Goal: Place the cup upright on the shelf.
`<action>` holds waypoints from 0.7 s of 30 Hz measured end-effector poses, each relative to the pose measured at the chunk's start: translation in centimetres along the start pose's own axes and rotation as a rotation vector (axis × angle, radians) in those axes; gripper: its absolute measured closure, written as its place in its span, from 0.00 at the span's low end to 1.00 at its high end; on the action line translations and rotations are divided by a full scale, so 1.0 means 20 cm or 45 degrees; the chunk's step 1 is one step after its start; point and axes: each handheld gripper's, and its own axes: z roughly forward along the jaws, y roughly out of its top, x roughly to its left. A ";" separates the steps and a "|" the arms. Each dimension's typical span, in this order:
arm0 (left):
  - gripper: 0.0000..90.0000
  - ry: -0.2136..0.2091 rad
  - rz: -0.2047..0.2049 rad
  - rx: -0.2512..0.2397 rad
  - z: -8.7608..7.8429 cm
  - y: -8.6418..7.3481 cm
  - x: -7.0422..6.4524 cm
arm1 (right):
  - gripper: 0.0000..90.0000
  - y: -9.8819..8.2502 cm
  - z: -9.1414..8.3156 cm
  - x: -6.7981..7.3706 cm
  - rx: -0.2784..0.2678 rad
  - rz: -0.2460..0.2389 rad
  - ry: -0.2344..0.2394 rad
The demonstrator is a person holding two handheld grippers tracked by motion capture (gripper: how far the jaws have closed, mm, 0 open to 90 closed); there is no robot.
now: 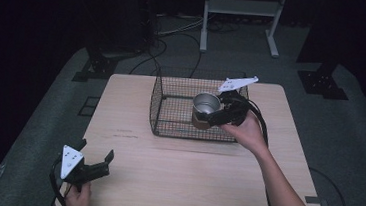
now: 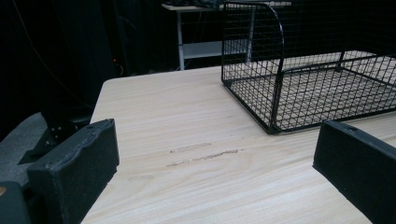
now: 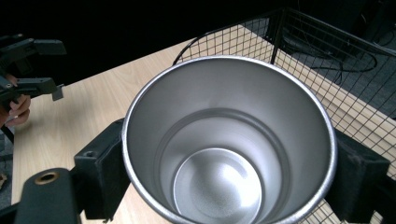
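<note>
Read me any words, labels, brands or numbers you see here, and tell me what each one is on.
No text can be read.
Metal cup: bare steel inside, tan band outside shows no lettering.
Wire basket: no tag.
Table: faint dark marks near the front edge of the basket, too small to read as words.

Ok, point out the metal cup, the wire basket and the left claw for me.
metal cup (image 3: 219, 186), right gripper view, on its inner bottom.
wire basket (image 2: 280, 88), left gripper view, on its near corner post.
left claw (image 1: 97, 158), high view, midway between its open fingertips.
</note>
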 end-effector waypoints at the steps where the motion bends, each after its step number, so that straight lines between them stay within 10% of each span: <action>1: 0.00 0.000 0.000 0.000 0.00 0.00 0.00 | 0.16 0.01 0.00 0.00 0.003 -0.001 -0.001; 21: 0.00 -0.001 0.008 0.000 -0.01 0.00 0.00 | 0.16 0.16 0.14 -0.06 0.041 -0.009 -0.046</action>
